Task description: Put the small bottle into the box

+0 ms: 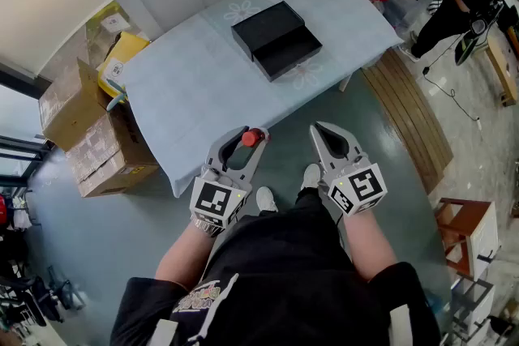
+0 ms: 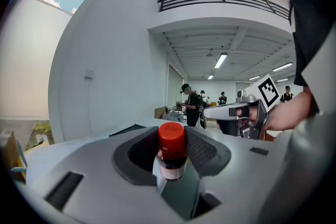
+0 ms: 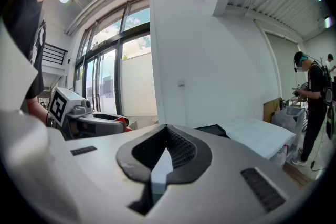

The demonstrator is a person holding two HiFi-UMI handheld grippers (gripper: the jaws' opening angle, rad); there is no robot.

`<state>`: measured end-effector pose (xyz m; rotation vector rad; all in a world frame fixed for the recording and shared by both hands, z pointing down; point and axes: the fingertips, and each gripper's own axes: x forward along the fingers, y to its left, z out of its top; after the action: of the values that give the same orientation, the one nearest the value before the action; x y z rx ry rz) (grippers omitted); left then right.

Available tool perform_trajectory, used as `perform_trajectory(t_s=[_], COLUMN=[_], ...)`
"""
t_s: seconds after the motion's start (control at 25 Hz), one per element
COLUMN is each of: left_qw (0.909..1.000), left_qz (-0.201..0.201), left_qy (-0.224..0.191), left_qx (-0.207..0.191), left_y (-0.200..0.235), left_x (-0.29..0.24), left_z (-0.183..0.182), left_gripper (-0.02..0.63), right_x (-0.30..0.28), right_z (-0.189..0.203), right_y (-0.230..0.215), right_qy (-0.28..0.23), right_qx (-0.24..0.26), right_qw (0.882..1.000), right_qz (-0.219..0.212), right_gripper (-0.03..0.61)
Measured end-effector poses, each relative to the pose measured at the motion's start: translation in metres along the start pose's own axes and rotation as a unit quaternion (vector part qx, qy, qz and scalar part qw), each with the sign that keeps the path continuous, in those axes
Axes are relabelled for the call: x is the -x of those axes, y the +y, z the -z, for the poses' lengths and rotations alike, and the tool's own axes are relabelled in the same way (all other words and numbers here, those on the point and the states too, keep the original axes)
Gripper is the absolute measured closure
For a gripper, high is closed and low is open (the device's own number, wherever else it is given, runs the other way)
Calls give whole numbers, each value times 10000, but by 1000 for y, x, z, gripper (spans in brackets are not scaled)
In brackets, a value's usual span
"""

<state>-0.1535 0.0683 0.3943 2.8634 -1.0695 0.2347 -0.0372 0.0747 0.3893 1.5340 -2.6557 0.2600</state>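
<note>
Left gripper clamps the small bottle at lower centre, short of the table, so it's carry time: next, likely a reach forward to the open box at upper centre, while right gripper sits pinched and empty.

Head view, centre: the small bottle shows only its red top, with the rest hidden between the jaws of the left gripper. Left gripper view, lower centre: the print on its label is too blurred to read.
</note>
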Motion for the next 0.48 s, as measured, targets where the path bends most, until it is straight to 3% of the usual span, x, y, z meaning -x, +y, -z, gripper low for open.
perform_trajectory(t_s=[0.48], left_qw=[10000], left_qz=[-11], left_qy=[-39], left_qx=[11], left_y=[1], left_x=[0], left_z=[-2], left_gripper=[459], right_x=[-2], right_z=[-5], right_y=[4], right_qy=[-66], right_qx=[93], right_qw=[9999], right_qz=[-109], right_gripper=[571])
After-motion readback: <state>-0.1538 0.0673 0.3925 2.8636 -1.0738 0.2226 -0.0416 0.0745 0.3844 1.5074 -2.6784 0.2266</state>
